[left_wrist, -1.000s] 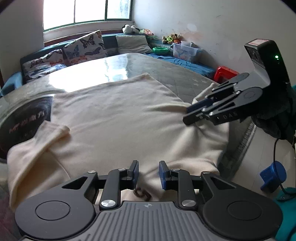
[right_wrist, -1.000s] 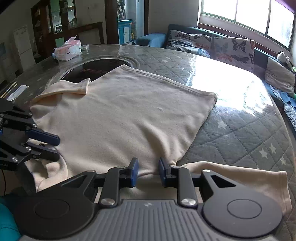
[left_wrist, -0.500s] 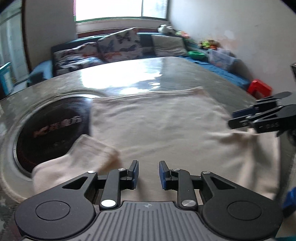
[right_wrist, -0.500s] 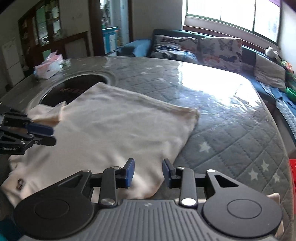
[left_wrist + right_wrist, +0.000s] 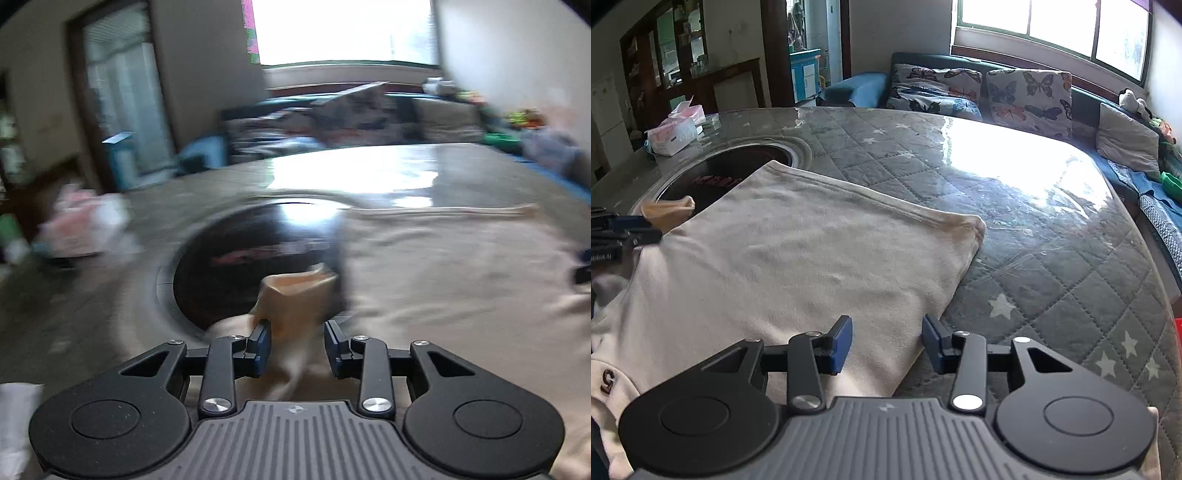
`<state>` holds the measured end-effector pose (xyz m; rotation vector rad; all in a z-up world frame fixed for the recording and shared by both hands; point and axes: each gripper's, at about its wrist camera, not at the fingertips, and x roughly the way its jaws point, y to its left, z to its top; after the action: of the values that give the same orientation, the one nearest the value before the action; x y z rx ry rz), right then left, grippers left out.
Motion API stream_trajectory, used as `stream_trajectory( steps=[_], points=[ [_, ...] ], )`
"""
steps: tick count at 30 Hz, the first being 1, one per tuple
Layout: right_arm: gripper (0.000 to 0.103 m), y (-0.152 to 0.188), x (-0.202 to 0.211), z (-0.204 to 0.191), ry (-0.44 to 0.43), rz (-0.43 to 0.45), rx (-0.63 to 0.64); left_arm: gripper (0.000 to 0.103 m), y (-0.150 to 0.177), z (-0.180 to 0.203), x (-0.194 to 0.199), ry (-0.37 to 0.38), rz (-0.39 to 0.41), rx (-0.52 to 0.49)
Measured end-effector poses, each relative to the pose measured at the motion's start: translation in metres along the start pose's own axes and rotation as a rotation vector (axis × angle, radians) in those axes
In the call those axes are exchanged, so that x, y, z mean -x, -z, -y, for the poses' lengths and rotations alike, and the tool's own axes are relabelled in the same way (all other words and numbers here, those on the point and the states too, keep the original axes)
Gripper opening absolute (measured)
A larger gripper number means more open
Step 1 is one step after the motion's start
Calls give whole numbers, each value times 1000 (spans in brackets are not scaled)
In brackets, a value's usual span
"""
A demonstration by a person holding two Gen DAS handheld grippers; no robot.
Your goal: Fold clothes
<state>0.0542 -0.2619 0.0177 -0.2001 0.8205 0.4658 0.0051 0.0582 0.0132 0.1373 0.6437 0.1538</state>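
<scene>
On the quilted grey table, the cream cotton shirt's short sleeve juts lengthwise between the left gripper's just-widened, empty jaws; right gripper likewise parted.

Dark "5" on the cream shirt, at its near-left edge, by the collar end. Red lettering on the black round inset in the table, beyond the shirt's far-left corner: too blurred to read. Tissue box print unreadable.
</scene>
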Motion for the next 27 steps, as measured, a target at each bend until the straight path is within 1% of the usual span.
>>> stream_trajectory(
  steps=[1,2,5,7,9,10,11,13,17,20,27],
  points=[
    [43,0,0,0,0,0,2,35,2,-5,1,-40,7,10],
    [44,0,0,0,1,-1,4,36,3,-12,1,-52,5,31],
    [48,0,-1,-2,3,-2,11,38,7,-28,4,-33,-14,94],
    [53,1,-1,-4,4,-2,16,45,7,-30,7,-18,-10,101],
    [54,1,-2,-5,5,-2,22,49,5,-27,6,15,-14,94],
    [55,0,-2,-6,6,-2,24,54,3,-26,4,28,-20,92],
    [55,0,-2,-7,7,-3,23,57,1,-26,2,37,-27,94],
    [55,0,-1,-7,7,-3,21,57,-2,-27,-5,46,-41,118],
    [56,0,1,-5,12,-2,16,57,-8,-36,-16,84,-70,199],
    [56,-1,1,-1,21,0,5,58,-11,-44,-23,99,-88,258],
    [56,-2,3,2,32,11,-6,56,-15,-58,-25,150,-92,362]
  ],
)
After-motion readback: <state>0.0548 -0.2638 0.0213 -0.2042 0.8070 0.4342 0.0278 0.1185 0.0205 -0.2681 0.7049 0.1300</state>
